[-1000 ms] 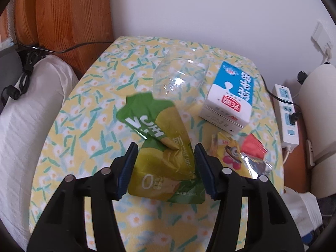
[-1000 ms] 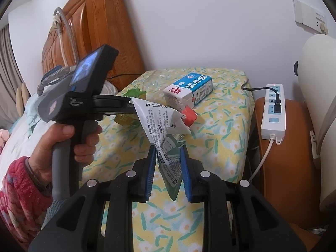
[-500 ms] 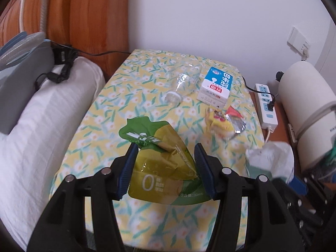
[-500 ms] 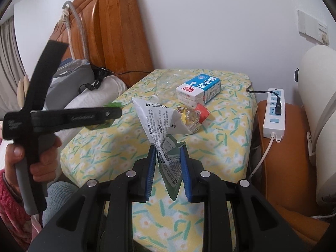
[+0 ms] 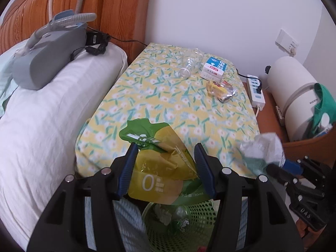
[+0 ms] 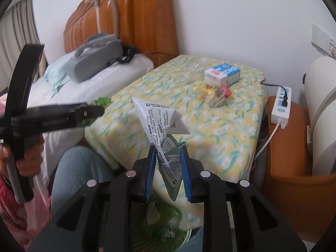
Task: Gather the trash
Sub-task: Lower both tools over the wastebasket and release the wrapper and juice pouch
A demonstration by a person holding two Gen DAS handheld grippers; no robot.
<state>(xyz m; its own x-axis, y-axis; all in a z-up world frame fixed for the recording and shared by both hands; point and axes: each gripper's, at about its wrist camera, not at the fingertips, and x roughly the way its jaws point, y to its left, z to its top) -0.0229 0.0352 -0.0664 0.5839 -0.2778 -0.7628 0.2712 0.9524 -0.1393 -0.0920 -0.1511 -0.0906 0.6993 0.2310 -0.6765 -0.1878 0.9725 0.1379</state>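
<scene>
As my left claw (image 5: 166, 168) hangs over the green basket (image 5: 195, 231), its jaws are clamped on the green-yellow pouch (image 5: 159, 172); at the table's (image 5: 147, 96) far edge lie a clear bottle (image 5: 190, 65) and a milk carton (image 5: 214, 69)

In the right view, my right claw (image 6: 168, 168) is clamped on a white-green wrapper (image 6: 161, 130), above the same basket (image 6: 174, 229), near the table's front edge

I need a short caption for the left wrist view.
Left hand-held gripper holds a green snack bag above a green basket beside the flowered table.
</scene>
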